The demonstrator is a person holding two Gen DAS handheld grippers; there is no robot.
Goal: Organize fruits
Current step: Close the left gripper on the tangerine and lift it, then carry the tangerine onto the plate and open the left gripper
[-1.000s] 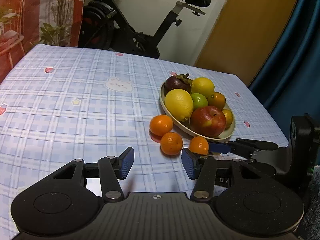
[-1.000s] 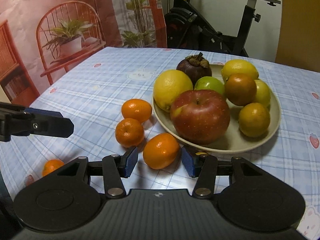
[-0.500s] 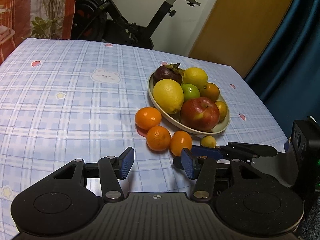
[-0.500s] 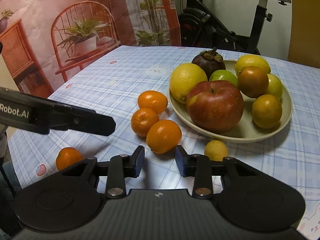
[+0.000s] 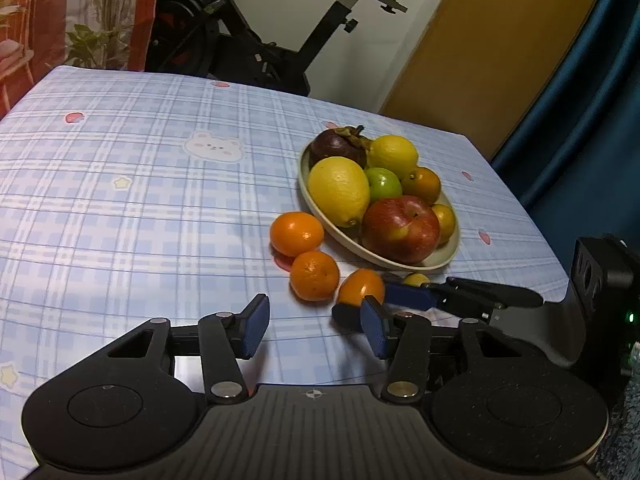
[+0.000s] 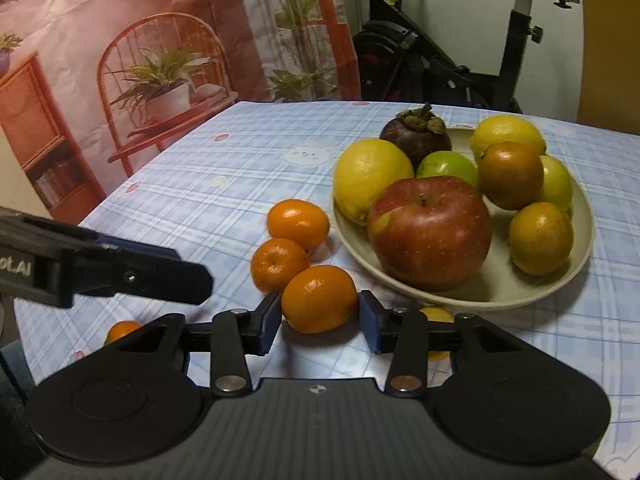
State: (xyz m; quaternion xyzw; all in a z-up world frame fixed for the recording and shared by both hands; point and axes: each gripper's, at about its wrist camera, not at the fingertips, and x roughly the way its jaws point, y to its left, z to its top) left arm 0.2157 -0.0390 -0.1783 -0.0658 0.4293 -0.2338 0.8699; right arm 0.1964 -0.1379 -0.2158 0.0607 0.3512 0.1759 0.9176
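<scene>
Shifted since before: my right gripper [image 6: 319, 322], jaws reopening, now straddles nearest mandarin [image 6: 319, 298].
Pads apart from its skin; left gripper [image 5: 313, 330] narrow, empty; plate [image 6: 576, 276] just beyond.

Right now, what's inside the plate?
The plate holds a red apple, two lemons, a mangosteen, a green fruit and small yellow-orange fruits. What lies under them is hidden.
</scene>
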